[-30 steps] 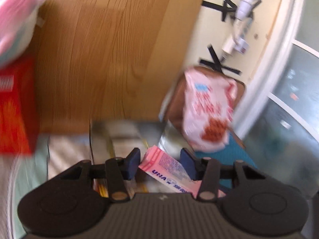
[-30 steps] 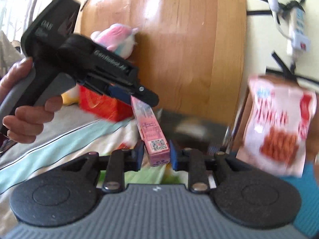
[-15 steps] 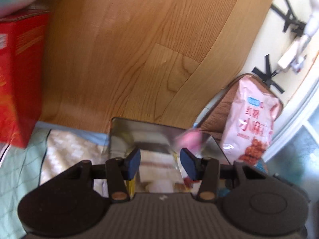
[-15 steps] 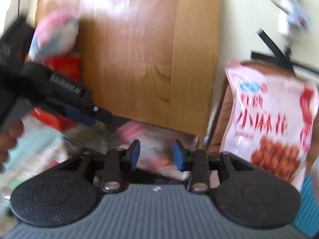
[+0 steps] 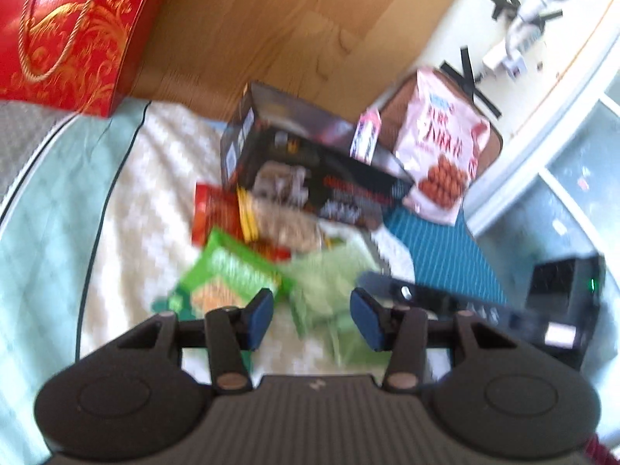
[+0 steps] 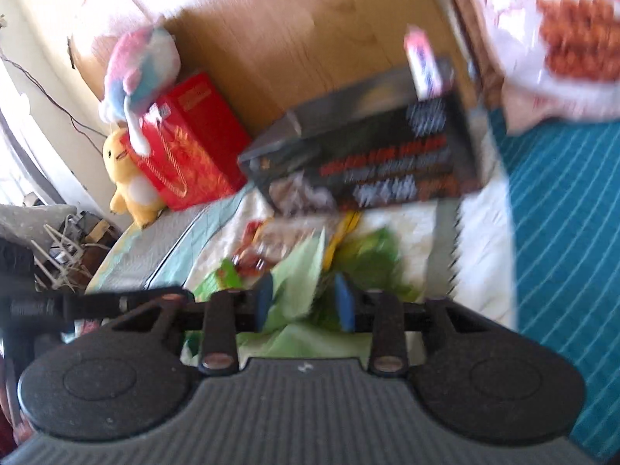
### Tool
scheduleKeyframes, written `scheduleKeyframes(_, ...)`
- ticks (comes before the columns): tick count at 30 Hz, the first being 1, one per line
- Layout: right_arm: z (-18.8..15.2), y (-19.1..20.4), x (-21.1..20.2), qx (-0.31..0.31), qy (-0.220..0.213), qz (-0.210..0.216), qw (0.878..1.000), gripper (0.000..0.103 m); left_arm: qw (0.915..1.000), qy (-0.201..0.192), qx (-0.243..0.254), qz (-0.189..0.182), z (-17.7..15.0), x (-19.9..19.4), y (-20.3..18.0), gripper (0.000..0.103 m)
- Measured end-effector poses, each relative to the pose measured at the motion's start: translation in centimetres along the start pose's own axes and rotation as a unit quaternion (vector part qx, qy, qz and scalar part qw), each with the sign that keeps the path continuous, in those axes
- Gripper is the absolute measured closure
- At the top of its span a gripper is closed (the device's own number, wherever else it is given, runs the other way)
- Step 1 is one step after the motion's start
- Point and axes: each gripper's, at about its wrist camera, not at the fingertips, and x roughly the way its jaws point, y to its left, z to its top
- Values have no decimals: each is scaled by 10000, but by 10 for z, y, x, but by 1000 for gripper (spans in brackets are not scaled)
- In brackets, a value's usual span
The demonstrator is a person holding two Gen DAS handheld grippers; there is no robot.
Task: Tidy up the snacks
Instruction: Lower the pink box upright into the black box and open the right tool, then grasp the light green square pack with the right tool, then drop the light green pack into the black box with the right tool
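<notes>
A pink-and-blue plush toy (image 6: 139, 66) sits atop a red gift box (image 6: 190, 143), with a yellow plush duck (image 6: 128, 178) beside it, against the wooden headboard (image 6: 271, 27). A power strip (image 5: 515, 46) hangs on the wall.

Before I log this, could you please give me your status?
Left gripper open, empty. Right gripper jaws just closing on pale green packet. No obstruction seen.

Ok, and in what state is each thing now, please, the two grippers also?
left gripper: open, empty.
right gripper: jaws have just been closing, seemingly pressing the pale green packet between them.
black box: open, lying on the bed.
pink carton: upright, sticking out of the black box.
pink snack bag: propped upright behind the box.
red gift box: standing upright.
green packet: lying on the bed.
</notes>
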Motion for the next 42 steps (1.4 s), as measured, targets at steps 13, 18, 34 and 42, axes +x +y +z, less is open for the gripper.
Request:
scheduleKeyframes(13,-90,36,-74,121,-70,381,9992,86,9991,147,70,-390,-52,-27,-5,56)
scheduleKeyframes(18,-116,57,-88,-966,-223,-356,9944,55,9984,343,116,-428,-72,-33,-6,55)
scheduleKeyframes(34,-88,70,-51,-2493,-351,-888,9637,87,9955,379,802,-334,-38,-10,-48,66)
scheduleKeyframes(42,8,59,-19,-2529,-1170,-907,9561,88,9915,-485,1203,-127,60,6,-75,66)
